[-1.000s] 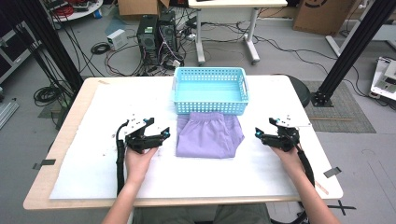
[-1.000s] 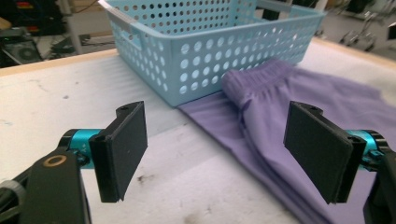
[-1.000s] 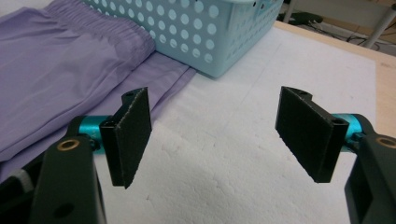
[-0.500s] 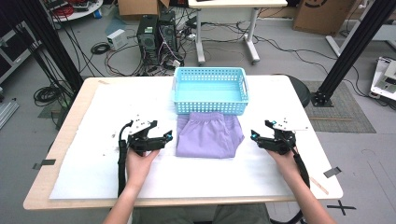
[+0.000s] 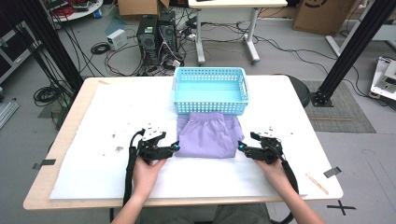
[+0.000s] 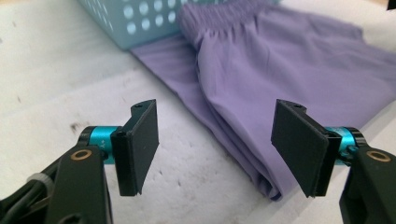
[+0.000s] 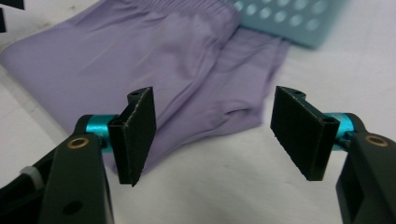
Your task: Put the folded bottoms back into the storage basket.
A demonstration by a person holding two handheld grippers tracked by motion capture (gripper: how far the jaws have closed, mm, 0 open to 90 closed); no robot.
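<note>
Behind purple shorts (image 5: 209, 136) — blue basket (image 5: 210, 107), touching.

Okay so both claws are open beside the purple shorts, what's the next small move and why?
Probably ease each claw inward and close on the nearest bottom corner: the left claw and right claw stand open at opposite sides of the folded purple shorts, gripping nothing, with the blue basket just beyond.

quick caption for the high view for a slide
Two open hand-held grippers, left gripper and right gripper, flank purple shorts before a blue basket.
</note>
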